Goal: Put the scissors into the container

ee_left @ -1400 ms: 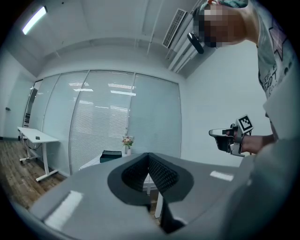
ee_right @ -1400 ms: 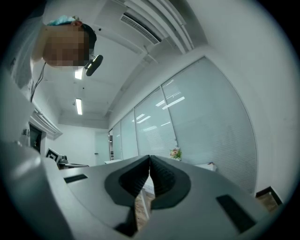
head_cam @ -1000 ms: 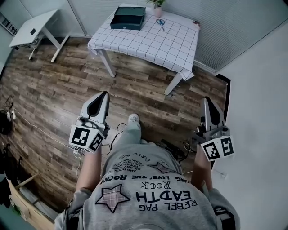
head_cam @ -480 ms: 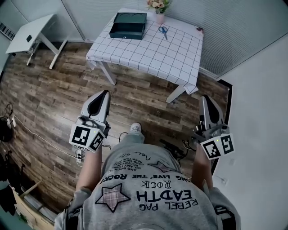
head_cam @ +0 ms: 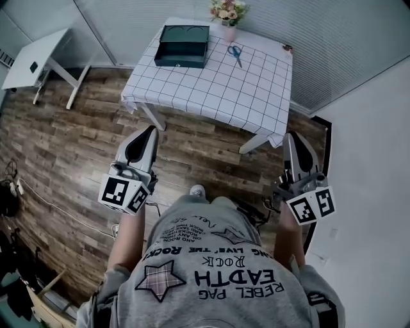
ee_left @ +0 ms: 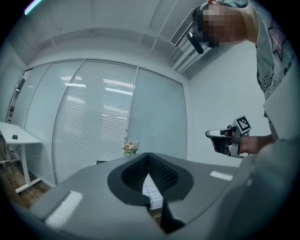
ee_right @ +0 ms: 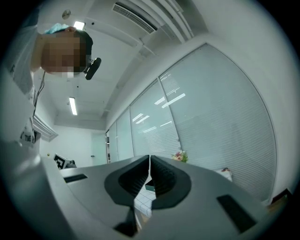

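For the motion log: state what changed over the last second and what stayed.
The person walked toward the table, which sits lower and nearer in the head view. Nothing was gripped or released. The left gripper and right gripper stayed shut, empty, held out in front; the scissors and container lie unmoved on the table.

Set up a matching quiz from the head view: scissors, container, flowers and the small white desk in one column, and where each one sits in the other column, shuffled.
1. scissors
2. container
3. flowers
4. small white desk

A. at the far edge of the checked table, by the blinds
B. standing apart, left of the checked table
C. lying flat on the checked table, right of the container
D. on the checked table's far left corner

Pairs: 1-C, 2-D, 3-A, 4-B
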